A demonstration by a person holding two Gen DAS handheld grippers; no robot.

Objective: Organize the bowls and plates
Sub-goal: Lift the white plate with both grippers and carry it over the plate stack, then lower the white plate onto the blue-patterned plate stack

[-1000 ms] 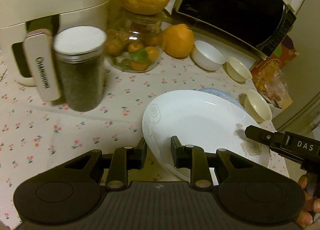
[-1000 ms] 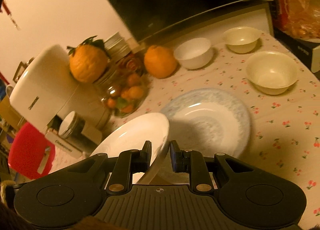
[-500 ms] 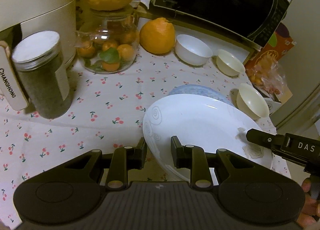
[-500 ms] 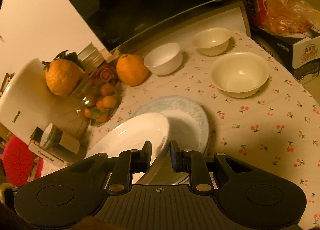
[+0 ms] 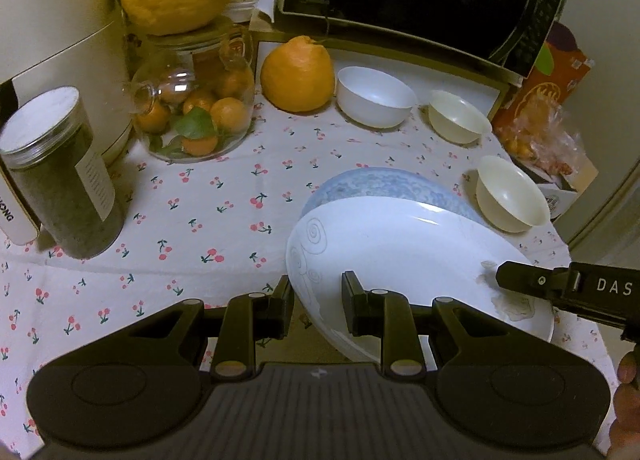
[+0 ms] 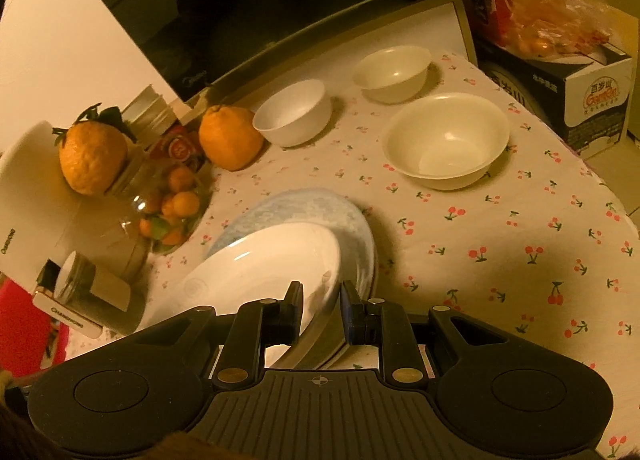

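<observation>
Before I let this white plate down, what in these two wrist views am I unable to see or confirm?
- Contact between the round white plate and the blue-patterned plate: the white plate covers the gap in both views.
- White plate's near rim: hidden behind the left gripper in the left view, and the right gripper in the right view.
- Label text on the dark clear-plastic jar: too small.
- White appliance: cut off by the left view's edge.
</observation>
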